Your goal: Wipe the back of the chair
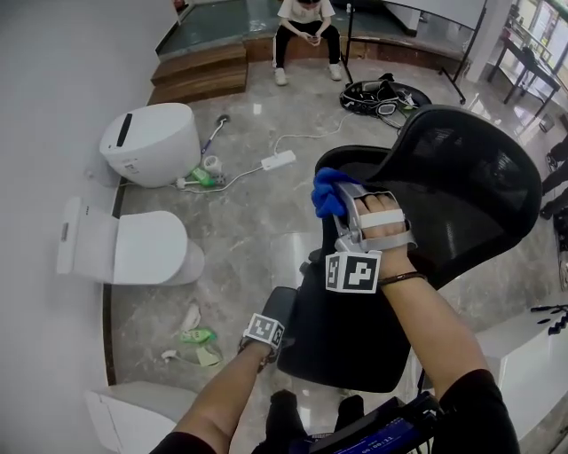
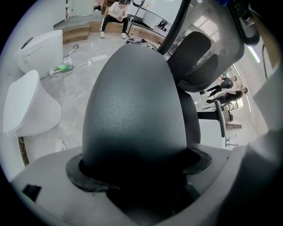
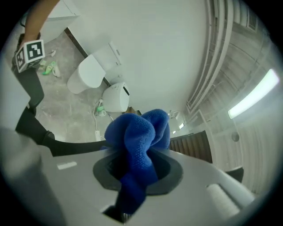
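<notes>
Grey marbled floor [image 1: 240, 230] spreads out left of the chair [image 1: 461, 195], with two white toilets [image 1: 146, 248] against the wall and a white power strip [image 1: 278, 160] on its cable between them and the chair. Beyond the chair, a person [image 1: 304, 27] sits on wooden steps [image 1: 200, 75].

The chair's black mesh back is tipped over. The right gripper [image 1: 342, 197] is clenched on a blue cloth [image 1: 327, 193], pressed at the back's left edge. The left gripper [image 1: 277, 312] is clamped on the chair's armrest [image 1: 286, 300], below the back. Each gripper's cube carries black-and-white square markers.

Only the right gripper view shows a ceiling light strip [image 3: 254, 95]. Only the left gripper view shows figures [image 2: 223, 84] standing beyond the chair.
</notes>
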A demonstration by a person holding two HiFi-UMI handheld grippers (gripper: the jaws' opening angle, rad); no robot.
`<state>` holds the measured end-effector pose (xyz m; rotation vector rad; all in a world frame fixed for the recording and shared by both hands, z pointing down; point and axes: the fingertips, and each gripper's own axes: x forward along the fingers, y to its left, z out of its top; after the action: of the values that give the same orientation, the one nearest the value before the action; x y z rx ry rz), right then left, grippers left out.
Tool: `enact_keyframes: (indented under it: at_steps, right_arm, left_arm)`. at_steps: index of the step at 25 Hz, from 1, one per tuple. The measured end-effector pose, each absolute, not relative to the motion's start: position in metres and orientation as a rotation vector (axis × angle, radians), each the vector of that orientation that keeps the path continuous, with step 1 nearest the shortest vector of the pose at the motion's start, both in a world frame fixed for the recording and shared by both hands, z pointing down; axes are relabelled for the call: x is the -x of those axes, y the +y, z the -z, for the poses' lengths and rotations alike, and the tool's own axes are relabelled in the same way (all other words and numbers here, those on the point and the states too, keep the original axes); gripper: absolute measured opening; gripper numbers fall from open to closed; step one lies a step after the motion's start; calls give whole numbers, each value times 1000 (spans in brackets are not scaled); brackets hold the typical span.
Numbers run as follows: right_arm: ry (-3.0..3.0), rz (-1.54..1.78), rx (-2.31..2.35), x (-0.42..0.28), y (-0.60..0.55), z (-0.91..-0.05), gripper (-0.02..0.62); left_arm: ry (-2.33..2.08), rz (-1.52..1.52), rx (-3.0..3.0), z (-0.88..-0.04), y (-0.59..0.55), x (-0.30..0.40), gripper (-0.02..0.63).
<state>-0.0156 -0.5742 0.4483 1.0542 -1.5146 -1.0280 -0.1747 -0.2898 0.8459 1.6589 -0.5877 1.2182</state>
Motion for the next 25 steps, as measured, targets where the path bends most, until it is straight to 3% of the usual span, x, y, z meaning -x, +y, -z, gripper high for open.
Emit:
enact_keyframes:
  at_steps: [6, 11, 17, 25]
  right_arm:
    - [-1476, 1035, -1084, 16, -589, -455, 67]
    - [-1417, 994, -1113, -30, -585, -456, 67]
    - [-1324, 898, -1182, -130, -551, -457, 67]
    - [-1088, 697, -1289, -316, -458, -450, 67]
  left_arm:
    - [-577, -1205, -1670, -848, -287, 174, 502]
    - [-576, -1223, -1675, -849, -297, 179, 502]
    - [-576, -1244, -1671, -850, -301, 179, 505]
    - [-580, -1258, -1656, -850, -299, 177, 509]
